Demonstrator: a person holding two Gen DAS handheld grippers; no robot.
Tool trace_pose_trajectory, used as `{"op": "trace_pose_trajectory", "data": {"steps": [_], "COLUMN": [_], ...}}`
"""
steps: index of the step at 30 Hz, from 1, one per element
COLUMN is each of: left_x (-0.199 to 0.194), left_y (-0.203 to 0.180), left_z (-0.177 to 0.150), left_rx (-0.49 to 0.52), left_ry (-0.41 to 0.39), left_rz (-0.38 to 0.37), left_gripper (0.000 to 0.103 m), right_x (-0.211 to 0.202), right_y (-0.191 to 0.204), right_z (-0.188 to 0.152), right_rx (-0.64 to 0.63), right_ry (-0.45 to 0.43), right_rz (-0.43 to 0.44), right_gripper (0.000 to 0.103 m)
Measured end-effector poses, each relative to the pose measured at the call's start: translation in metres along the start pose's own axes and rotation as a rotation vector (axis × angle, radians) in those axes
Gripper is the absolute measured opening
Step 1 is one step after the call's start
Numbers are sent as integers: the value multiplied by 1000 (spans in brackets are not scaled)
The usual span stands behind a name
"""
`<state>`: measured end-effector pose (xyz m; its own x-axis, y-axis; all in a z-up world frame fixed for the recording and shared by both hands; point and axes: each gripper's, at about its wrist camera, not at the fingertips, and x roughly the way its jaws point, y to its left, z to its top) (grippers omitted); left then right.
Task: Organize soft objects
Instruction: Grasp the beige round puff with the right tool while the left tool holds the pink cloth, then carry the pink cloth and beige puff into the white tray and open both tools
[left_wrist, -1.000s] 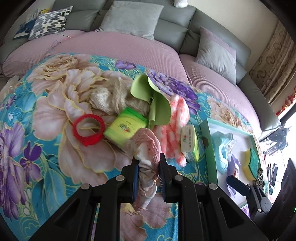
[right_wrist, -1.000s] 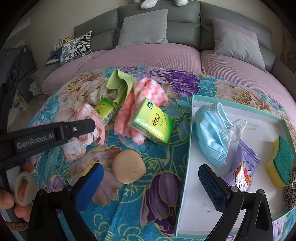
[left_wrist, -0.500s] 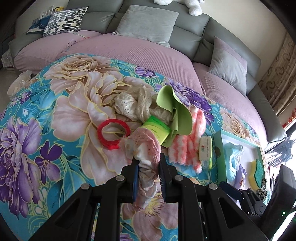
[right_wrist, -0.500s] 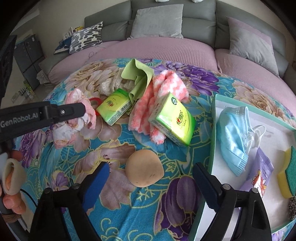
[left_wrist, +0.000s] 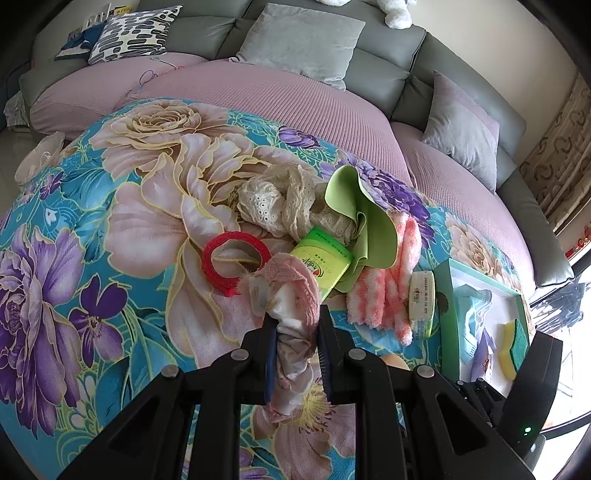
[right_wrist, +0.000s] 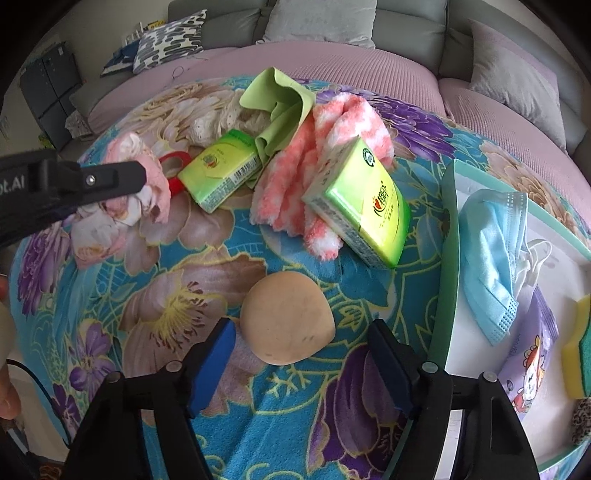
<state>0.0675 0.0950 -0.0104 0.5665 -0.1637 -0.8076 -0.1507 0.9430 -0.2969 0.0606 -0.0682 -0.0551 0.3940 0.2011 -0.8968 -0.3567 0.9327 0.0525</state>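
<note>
My left gripper (left_wrist: 297, 354) is shut on a pink and white cloth (left_wrist: 291, 295) and holds it above the floral blanket; it also shows in the right wrist view (right_wrist: 125, 192). My right gripper (right_wrist: 303, 369) is open, its fingers either side of a tan round sponge (right_wrist: 288, 321) on the blanket. A pile beyond holds a green tissue pack (right_wrist: 221, 170), a second green tissue pack (right_wrist: 362, 206), a pink striped towel (right_wrist: 332, 147), a green cloth (right_wrist: 277, 99), cream lace (left_wrist: 280, 203) and a red tape ring (left_wrist: 232, 258).
A white tray with a green rim (right_wrist: 448, 258) at the right holds a blue face mask (right_wrist: 487, 243), a purple packet (right_wrist: 532, 350) and a yellow-green sponge (right_wrist: 578, 358). A sofa with grey cushions (left_wrist: 303, 40) runs behind the blanket.
My left gripper has lifted and drawn back with the cloth. My right gripper has moved left and down from the tray to the tan sponge.
</note>
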Motion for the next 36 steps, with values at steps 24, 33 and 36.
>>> {"op": "trace_pose_trajectory", "data": {"steps": [24, 33, 36], "left_x": [-3, -12, -21], "left_y": [-4, -10, -17], "left_z": [-1, -1, 0], "left_rx": [20, 34, 49], "left_ry": [-7, -39, -65], "left_rz": [10, 6, 5], "left_gripper": [20, 20, 20], "right_x": [-4, -19, -30], "right_y": [-3, -9, -12], "right_z": [-1, -1, -1], "right_rx": [4, 19, 28], "right_ry": [-27, -64, -94], "right_rz": [31, 46, 52], "right_gripper": [53, 53, 53]}}
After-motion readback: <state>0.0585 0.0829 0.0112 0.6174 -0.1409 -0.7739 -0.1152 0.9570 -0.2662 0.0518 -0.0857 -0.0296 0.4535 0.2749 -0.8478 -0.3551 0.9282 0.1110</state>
